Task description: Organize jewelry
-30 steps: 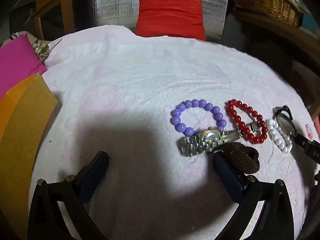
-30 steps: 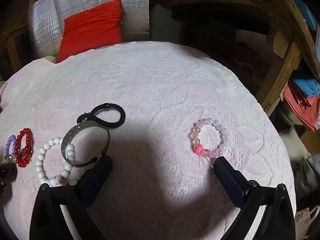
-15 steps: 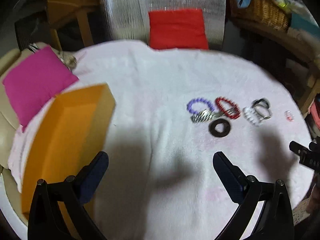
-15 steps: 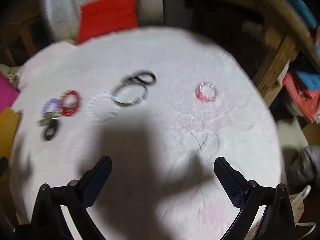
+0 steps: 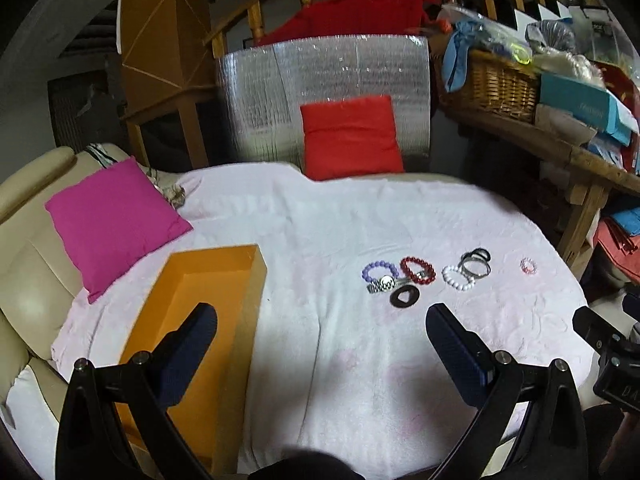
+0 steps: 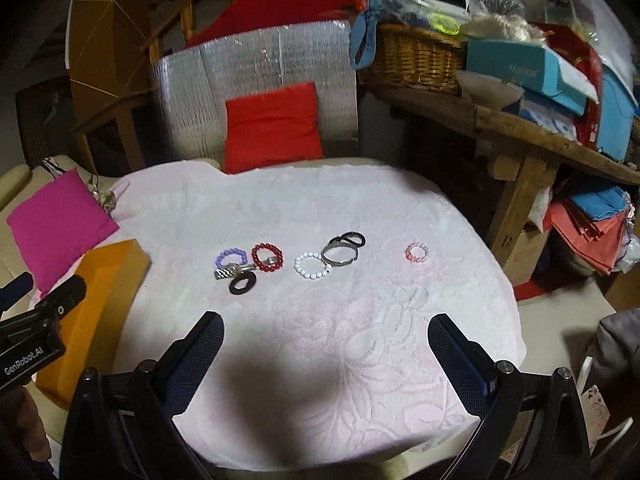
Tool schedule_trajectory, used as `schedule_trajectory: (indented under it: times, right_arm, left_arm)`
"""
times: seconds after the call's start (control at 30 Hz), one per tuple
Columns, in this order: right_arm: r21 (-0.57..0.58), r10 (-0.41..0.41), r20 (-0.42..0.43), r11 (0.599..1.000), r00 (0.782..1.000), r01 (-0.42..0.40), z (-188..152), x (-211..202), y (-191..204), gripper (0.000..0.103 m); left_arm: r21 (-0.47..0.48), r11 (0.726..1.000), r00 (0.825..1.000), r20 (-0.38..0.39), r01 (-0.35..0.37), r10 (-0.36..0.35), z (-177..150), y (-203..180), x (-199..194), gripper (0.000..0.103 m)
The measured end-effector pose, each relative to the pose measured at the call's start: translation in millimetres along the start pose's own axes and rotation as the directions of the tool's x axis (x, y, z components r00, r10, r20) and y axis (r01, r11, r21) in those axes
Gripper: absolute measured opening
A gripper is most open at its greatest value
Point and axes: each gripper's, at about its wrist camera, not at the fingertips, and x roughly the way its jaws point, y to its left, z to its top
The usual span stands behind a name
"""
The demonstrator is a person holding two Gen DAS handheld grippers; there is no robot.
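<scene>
Bead bracelets [image 6: 267,257], metal watch [image 6: 231,270], loose row

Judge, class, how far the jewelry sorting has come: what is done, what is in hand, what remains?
Done: the pieces lie in a row on the pink cloth, from purple bracelet to pink bracelet. In hand: nothing; left gripper and right gripper are open above the cloth. Left: the orange box shows nothing inside, so boxing seems undone.

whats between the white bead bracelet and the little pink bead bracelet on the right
In the right wrist view, a silver metal bangle overlapping a black hair tie sits beside the white bead bracelet; from there to the pink bead bracelet is bare pink towel.
</scene>
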Motion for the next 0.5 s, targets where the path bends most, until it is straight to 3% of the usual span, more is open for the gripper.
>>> schedule_trajectory:
  times: [0.27,0.5]
  right_arm:
    - [0.035,0.002,0.027,0.999,1.000,-0.003,3.9,-22.6,1.5,0.103]
    - [0.043,0.006,0.011,0.999,1.000,-0.007,4.3,-17.1,4.1,0.103]
  left_arm:
    - [0.002,1.000,0.999,0.037,-0.005,0.005,1.0,2.7,-21.0,0.103]
    - [-0.004,1.000,0.999,0.048,-0.002,0.002,0.3,7.5,-23.5,0.103]
